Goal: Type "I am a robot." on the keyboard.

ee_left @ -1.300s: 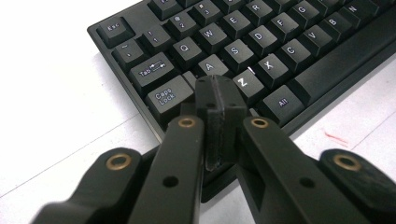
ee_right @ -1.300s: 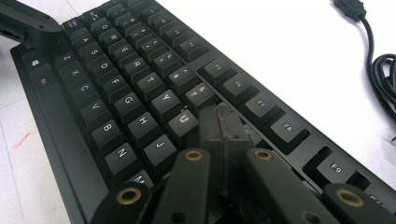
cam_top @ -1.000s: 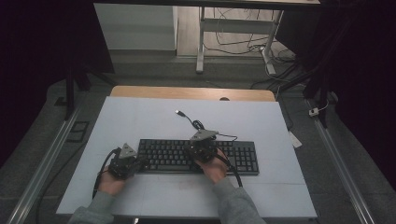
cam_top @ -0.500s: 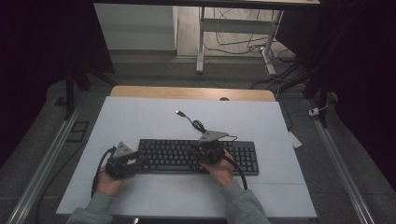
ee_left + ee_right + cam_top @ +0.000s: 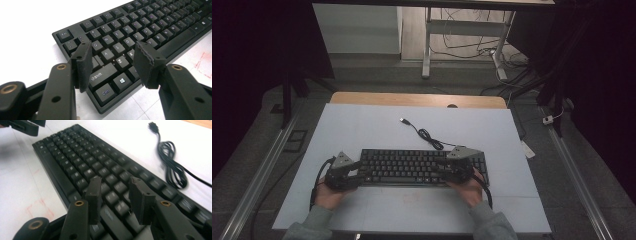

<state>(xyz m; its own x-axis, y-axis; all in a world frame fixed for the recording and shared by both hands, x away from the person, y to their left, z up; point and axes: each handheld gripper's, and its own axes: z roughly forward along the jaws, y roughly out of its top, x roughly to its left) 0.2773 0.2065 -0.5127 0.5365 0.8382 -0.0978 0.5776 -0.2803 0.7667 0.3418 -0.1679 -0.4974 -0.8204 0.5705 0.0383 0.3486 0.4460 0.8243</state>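
Both sets of jaws had just been opening, and the right gripper (image 5: pixel 451 169) had slid along the keyboard (image 5: pixel 412 167) toward its right end. The keyboard lay flat near the front of the worktop (image 5: pixel 362 125), apparently let go. The left gripper (image 5: pixel 111 62) hovered with jaws spread over the Shift corner, pinching nothing; the right jaws stood spread above the keys. Behind, the cable (image 5: pixel 428 136) coiled loose, its plug (image 5: pixel 403 120) well apart. Nothing blocked either gripper.
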